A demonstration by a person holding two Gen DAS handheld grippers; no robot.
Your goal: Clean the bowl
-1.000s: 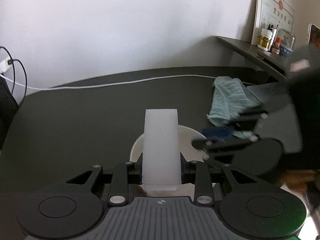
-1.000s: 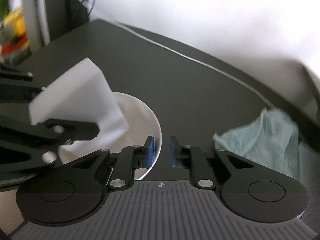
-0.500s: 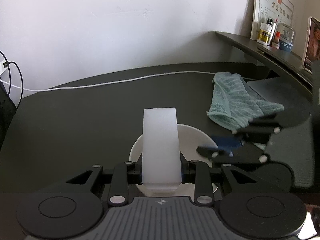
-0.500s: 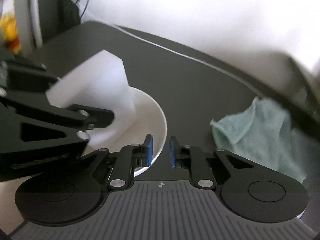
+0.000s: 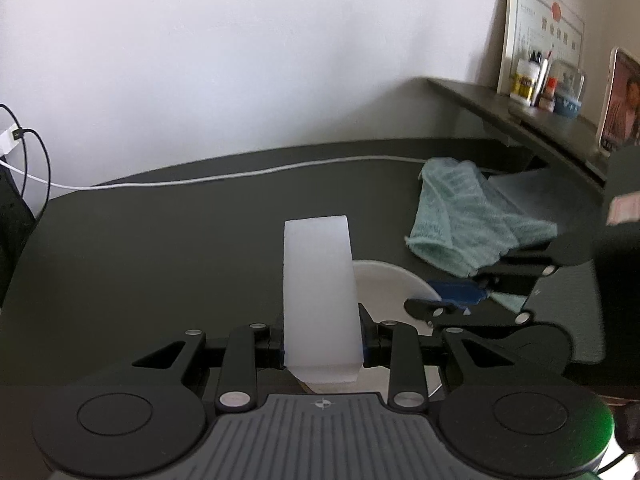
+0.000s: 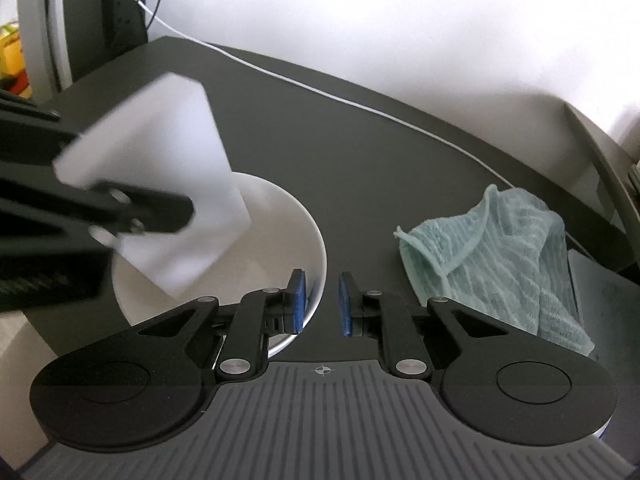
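Bowl (image 6: 288,216): white, on dark table (image 6: 360,168), near edge | Sponge (image 5: 320,292): white block, above bowl interior | Left gripper (image 5: 322,344): pinching sponge on both sides | Right gripper (image 6: 322,304): narrow gap, one pad inside the bowl rim, one outside; contact unclear | Teal cloth (image 6: 500,256): crumpled, beside bowl | White cable (image 5: 240,174): along table's far side
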